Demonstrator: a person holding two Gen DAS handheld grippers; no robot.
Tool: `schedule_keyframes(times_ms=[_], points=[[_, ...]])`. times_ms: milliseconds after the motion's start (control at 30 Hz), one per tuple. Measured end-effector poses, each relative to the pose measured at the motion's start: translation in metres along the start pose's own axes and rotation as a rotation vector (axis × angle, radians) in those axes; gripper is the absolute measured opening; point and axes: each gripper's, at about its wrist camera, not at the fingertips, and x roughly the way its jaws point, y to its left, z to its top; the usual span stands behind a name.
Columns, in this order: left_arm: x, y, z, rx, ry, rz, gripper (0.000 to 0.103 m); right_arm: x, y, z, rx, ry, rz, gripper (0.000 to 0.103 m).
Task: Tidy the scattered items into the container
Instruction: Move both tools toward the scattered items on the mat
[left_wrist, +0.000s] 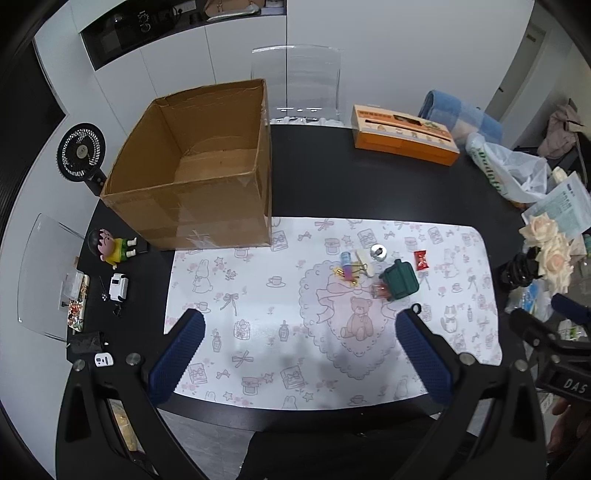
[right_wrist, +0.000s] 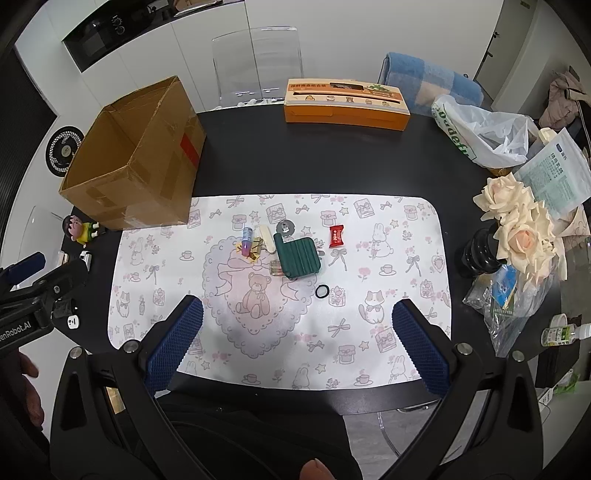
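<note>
An open, empty cardboard box (left_wrist: 207, 162) (right_wrist: 136, 162) stands at the far left of the patterned mat (left_wrist: 258, 295) (right_wrist: 184, 280). Small items lie in a cluster mid-mat: a green ribbed case (left_wrist: 400, 282) (right_wrist: 299, 254), a red candy (left_wrist: 422, 260) (right_wrist: 336, 236), a small pink-blue bottle (left_wrist: 347, 264) (right_wrist: 246, 240), a silver round piece (left_wrist: 378, 252) (right_wrist: 285, 226), a clear small jar (left_wrist: 378, 290) (right_wrist: 276, 267), a black ring (right_wrist: 322, 291). My left gripper (left_wrist: 299, 354) is open above the mat's near edge. My right gripper (right_wrist: 297, 343) is open, near the ring.
An orange carton (left_wrist: 404, 134) (right_wrist: 347, 105), a blue towel (right_wrist: 432, 81) and a plastic bag (right_wrist: 484, 136) lie at the back. Roses (right_wrist: 517, 225) and bottles crowd the right edge. A toy figure (left_wrist: 110, 245), a fan (left_wrist: 81, 151) and small gadgets sit left.
</note>
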Motion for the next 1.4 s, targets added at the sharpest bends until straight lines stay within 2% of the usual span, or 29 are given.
schedule_keyframes(times_ms=[233, 367, 567, 800, 900, 1067, 1400], points=[[-0.004, -0.008, -0.005, 0.029, -0.033, 0.073, 0.103, 0.003, -0.007, 0.003, 0.043, 0.052, -0.007, 0.103], [0.0, -0.003, -0.001, 0.012, 0.007, 0.068, 0.103, 0.005, -0.007, 0.003, 0.034, 0.046, 0.005, 0.103], [0.001, -0.002, -0.001, 0.014, 0.018, 0.097, 0.103, 0.006, -0.005, 0.003, 0.029, 0.044, 0.021, 0.103], [-0.002, -0.001, -0.002, 0.005, 0.004, 0.039, 0.103, 0.006, -0.004, 0.003, 0.019, 0.036, 0.022, 0.103], [-0.004, -0.006, -0.002, 0.025, -0.01, 0.063, 0.103, 0.008, -0.003, 0.003, 0.014, 0.049, 0.047, 0.103], [-0.003, -0.011, -0.001, 0.041, -0.011, 0.054, 0.103, 0.009, -0.003, 0.005, 0.012, 0.057, 0.0, 0.103], [0.003, -0.012, -0.004, 0.05, 0.01, 0.068, 0.103, 0.007, -0.013, 0.008, 0.053, 0.054, 0.017, 0.103]])
